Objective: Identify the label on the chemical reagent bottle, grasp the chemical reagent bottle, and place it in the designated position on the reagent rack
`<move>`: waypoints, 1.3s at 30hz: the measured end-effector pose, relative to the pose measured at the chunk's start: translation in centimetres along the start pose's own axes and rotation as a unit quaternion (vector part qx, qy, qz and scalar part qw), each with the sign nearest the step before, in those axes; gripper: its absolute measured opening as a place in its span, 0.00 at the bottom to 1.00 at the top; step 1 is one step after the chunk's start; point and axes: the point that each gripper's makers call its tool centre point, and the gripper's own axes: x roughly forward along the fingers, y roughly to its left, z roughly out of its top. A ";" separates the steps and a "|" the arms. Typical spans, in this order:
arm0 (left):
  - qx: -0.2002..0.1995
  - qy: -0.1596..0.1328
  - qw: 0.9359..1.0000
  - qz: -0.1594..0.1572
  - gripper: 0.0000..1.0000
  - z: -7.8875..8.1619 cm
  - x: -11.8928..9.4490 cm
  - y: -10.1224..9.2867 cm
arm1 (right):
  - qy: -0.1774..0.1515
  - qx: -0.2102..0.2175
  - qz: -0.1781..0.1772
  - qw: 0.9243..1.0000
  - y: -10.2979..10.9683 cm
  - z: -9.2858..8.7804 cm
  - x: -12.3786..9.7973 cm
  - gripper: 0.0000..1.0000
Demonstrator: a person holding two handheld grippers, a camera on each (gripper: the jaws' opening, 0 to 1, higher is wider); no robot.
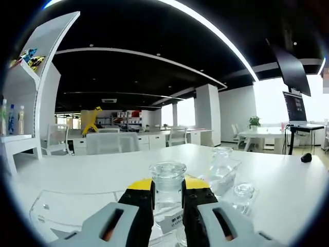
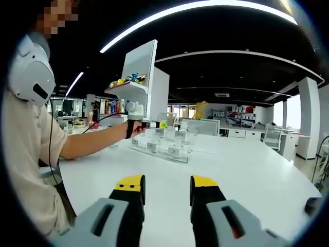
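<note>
no text is reading clearly in either view. in the left gripper view, a small white label (image 1: pixel 172 220) is sitting low on the clear glass bottle (image 1: pixel 167 193) between the jaws, and dark printed characters are showing on it, but they are too small and tilted to make out. in the right gripper view, small white tags (image 2: pixel 152 146) are standing along the front of the clear rack (image 2: pixel 162 149) on the table, and their print is too small to tell. the dark screen (image 1: pixel 294 107) in the left gripper view is showing only blurred content.
</note>
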 end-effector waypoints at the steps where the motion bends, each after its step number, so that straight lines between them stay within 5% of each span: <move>1: 0.000 0.000 1.000 0.000 0.20 0.0 0.0 0.0 | 0.000 0.000 0.000 1.000 0.0 0.0 0.0 0.34; 39: 0.017 0.036 0.999 -0.017 0.28 0.4 -0.9 -0.6 | -0.004 -0.008 -0.004 1.000 0.1 0.8 -0.2 0.34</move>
